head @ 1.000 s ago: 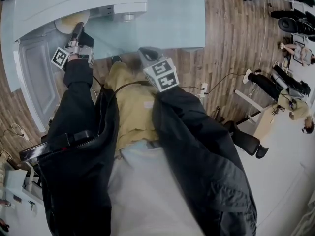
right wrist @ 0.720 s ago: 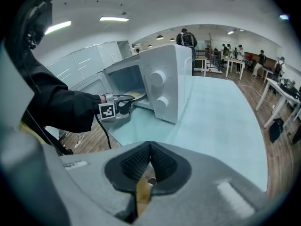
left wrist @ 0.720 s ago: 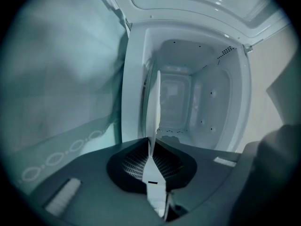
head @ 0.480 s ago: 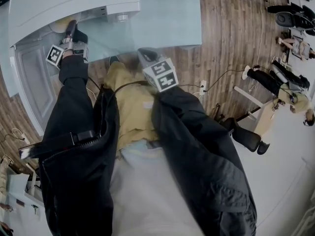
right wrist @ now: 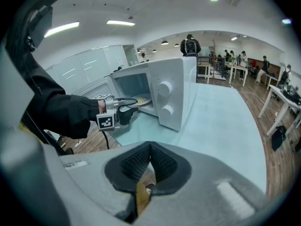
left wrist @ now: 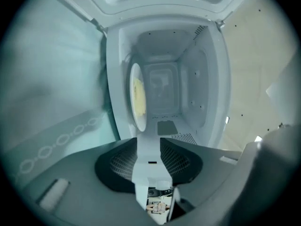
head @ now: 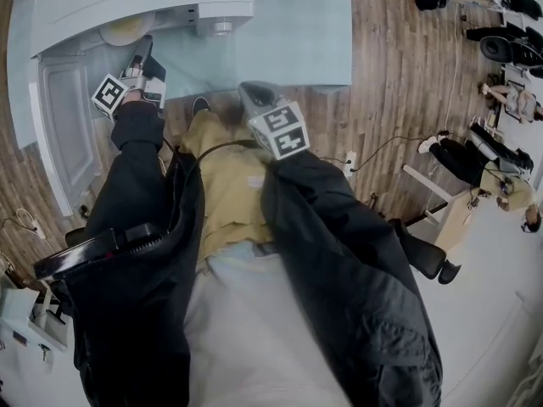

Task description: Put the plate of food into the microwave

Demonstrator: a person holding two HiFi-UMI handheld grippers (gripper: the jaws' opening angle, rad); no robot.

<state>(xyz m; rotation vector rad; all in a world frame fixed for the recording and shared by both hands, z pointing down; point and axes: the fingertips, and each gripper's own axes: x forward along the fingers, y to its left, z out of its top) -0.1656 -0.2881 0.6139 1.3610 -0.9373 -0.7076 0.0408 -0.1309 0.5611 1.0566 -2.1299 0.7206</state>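
The plate of food (left wrist: 137,98) lay inside the microwave (left wrist: 200,79), left of centre in the left gripper view. The left claw (left wrist: 148,142) had just been opening. Its jaws stood spread, gripped nothing and were clear of the plate rim. The right claw (right wrist: 149,149) was pressed together and empty above the surface (right wrist: 221,121).

Step in hand: release of the plate. Next move, as judged: withdraw the left claw straight out, then swing the door (head: 64,125) shut.

One second earlier, the left claw's tips lay on the plate.
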